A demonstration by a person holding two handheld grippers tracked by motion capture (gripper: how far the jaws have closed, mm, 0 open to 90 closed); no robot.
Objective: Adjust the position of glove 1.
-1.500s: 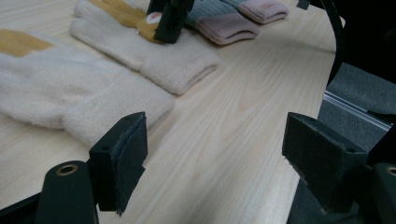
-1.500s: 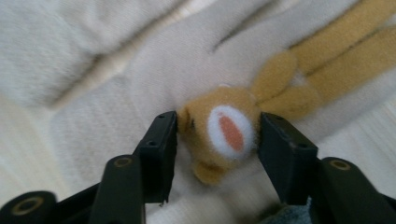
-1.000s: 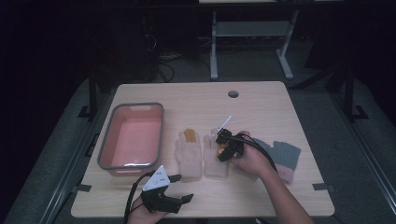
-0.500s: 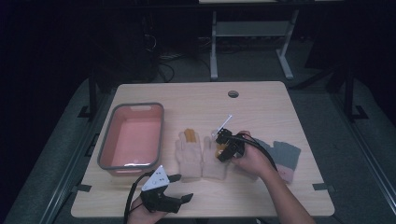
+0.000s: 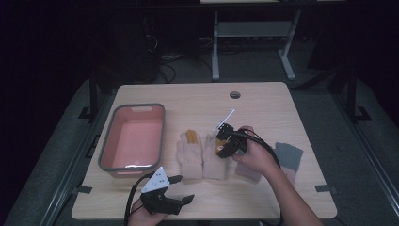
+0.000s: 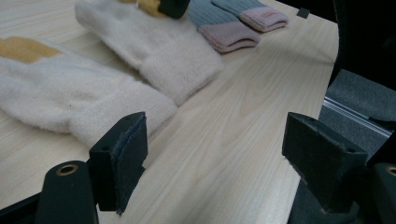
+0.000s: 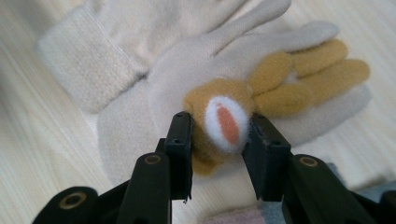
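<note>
Near edge, left: left gripper (image 5: 175, 189) low over bare pale wood-grain table (image 5: 263, 101), jaws wide apart, holding and touching nothing; felt-faced black pads (image 6: 126, 158). Just beyond: two fluffy cream gloves side by side, left glove (image 5: 189, 151) with a tan patch, ribbed cuffs toward the near edge. Centre right: right gripper (image 5: 224, 141) above the right glove (image 5: 211, 160), jaws having just been closing, now clamped on the glove's plush tan animal head (image 7: 224, 123) with white, orange-centred muzzle; tan finger parts alongside. Right of these: grey-and-pink knit socks (image 5: 288, 157), partly hidden by the right hand (image 5: 256, 157). Far left: pink rectangular tub (image 5: 134, 136), grey-rimmed.
</note>
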